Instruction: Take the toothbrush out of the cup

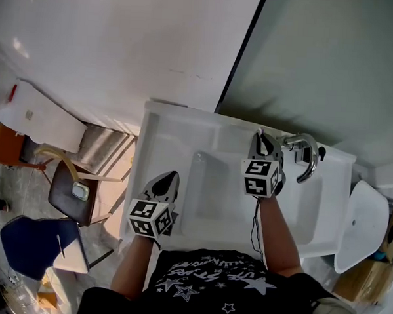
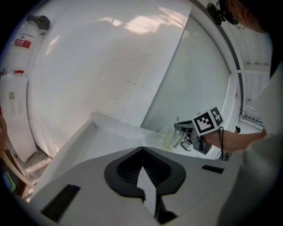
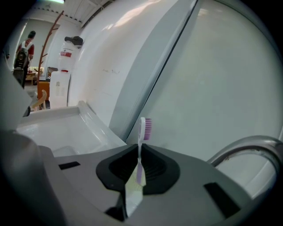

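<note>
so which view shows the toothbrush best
Right gripper view: the toothbrush stands close up, gripped by the right tool, purple bristles clear. Left gripper view shows only its tip above the cup; head view doesn't clearly show it.

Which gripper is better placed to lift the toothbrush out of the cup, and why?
Right. The right gripper is clamped on the toothbrush by the cup; the left gripper is shut, empty, over the sink's left edge.
</note>
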A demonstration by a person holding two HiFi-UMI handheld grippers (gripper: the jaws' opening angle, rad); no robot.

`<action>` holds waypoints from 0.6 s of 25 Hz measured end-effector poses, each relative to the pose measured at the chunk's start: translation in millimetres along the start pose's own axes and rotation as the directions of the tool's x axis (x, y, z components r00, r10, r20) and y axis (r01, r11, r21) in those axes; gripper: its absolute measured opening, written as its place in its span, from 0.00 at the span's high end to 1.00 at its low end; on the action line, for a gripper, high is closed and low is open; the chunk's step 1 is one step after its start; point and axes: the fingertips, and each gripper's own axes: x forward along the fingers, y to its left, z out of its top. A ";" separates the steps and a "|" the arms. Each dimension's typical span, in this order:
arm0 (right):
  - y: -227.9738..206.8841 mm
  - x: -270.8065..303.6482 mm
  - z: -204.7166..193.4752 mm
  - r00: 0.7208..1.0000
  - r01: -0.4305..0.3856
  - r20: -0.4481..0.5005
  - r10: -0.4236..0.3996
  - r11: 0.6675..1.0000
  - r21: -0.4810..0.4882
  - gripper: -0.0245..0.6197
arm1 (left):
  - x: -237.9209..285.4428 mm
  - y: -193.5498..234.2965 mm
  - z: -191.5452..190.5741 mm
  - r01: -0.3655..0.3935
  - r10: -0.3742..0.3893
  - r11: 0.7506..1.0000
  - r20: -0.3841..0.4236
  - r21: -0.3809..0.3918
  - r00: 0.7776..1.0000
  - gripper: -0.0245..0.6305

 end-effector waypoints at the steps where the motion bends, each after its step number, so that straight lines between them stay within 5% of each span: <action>1: -1.7 -1.7 1.6 1.000 0.003 0.006 -0.003 1.000 0.000 0.91 | -1.4 -2.4 0.3 0.002 -0.002 1.000 0.003 0.001 1.000 0.94; 15: -21.3 -56.5 43.2 0.985 0.009 0.172 -0.008 1.000 -0.005 0.92 | -44.7 -40.2 3.1 -0.026 0.023 0.999 0.070 0.035 0.997 0.94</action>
